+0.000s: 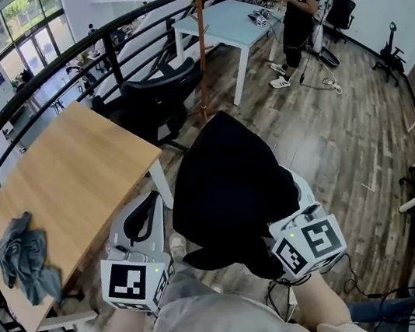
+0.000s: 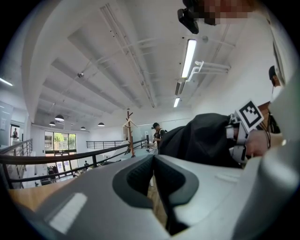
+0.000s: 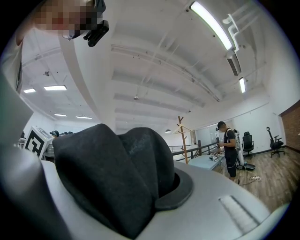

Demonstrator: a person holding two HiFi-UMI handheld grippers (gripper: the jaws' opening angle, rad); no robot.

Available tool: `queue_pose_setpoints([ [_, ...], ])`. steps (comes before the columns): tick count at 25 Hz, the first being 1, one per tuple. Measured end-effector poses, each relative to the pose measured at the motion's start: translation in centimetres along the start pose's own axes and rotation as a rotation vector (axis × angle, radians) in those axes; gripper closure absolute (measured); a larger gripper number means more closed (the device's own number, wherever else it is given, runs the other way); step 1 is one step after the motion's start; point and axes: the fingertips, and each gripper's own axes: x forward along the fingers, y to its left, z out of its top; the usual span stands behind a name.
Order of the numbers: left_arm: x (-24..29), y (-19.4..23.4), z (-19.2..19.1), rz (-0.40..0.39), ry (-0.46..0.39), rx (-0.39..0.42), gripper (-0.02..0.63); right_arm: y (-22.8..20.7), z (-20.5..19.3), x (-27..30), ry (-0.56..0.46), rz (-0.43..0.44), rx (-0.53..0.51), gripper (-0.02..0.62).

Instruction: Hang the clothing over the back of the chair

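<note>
R gripper (image 3: pixel 151 188): claw clamped on black garment (image 1: pixel 227 189), a thick fold of cloth bulging up out of the jaws and hiding one pad in its own view, the other pad dark at the fold's edge. In head view the garment is a bunched dark mass held up in front of the person, over the wood floor (image 1: pixel 345 138), draped across the R gripper's front so only its marker cube (image 1: pixel 309 245) & rear body show. L gripper (image 2: pixel 153 161): jaws together at the tips, nothing btwn them, only a thin sliver of floor visible through the slot lower down. Garment sits just beside the L gripper on its R side, apart from it, no contact seen. Both grippers point roughly level. Black office chair (image 1: pixel 157 102) stands beyond the corner of the wooden table (image 1: pixel 69 184), by the black railing (image 1: pixel 57 68); garment not on its back, held nearer the person than the chair. Grey cloth (image 1: pixel 25 263) crumpled on the table's near L end. Farther off: white table (image 1: pixel 226 20), a person in dark clothes (image 1: pixel 297 20) standing at it, wooden coat-stand pole (image 1: pixel 203 44) btwn the chair and that table
</note>
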Motion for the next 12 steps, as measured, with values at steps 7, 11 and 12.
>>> queue_pose_setpoints([
  [7,1.6,2.3,-0.3,0.002,-0.016,-0.002,0.604,-0.5,-0.1,2.5,-0.005,-0.023,0.0,0.56],
  [11,3.8,4.4,-1.5,-0.002,0.0,-0.021,0.604,-0.7,-0.1,5.0,-0.006,-0.02,-0.009,0.559],
  [12,4.5,4.9,-1.7,-0.003,0.003,-0.023,0.604,-0.8,-0.2,5.8,-0.005,-0.019,-0.011,0.558],
])
